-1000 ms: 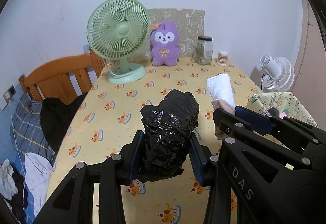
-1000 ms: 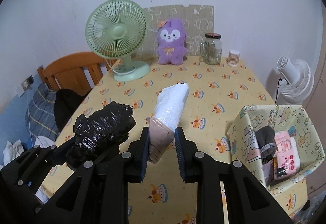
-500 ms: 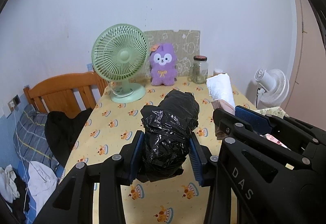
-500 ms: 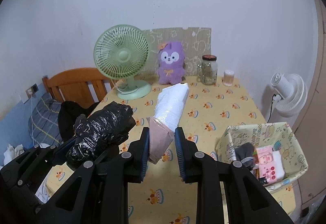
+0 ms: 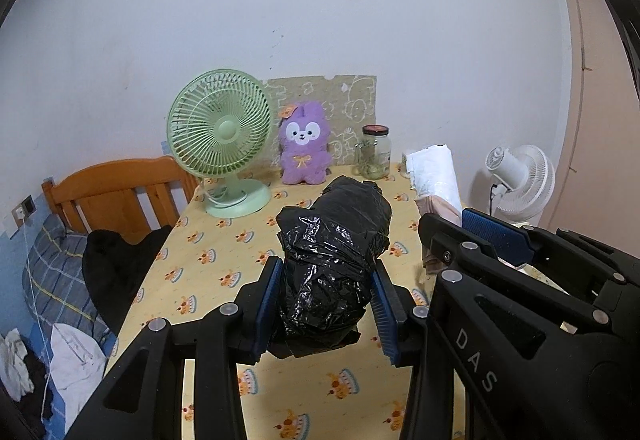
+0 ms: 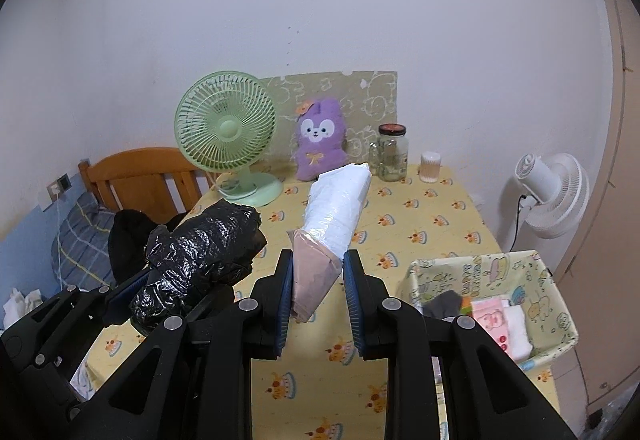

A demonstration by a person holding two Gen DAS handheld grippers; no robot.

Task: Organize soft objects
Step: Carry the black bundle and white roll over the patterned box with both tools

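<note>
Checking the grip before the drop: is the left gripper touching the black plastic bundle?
Touching. The left wrist view shows the left gripper with both blue pads pressed against the black plastic bundle, held above the table.

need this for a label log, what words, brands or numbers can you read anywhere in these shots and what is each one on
"DAS": white letters on the black frame of the right gripper, seen in the left wrist view.
Fabric basket: coloured lettering printed on the inside of its wall, too small and warped to read.
Pink pack in the basket: printed with a picture, any text is blurred.
Jar, black bag bundle, white plastic-wrapped pack: no readable text.
</note>
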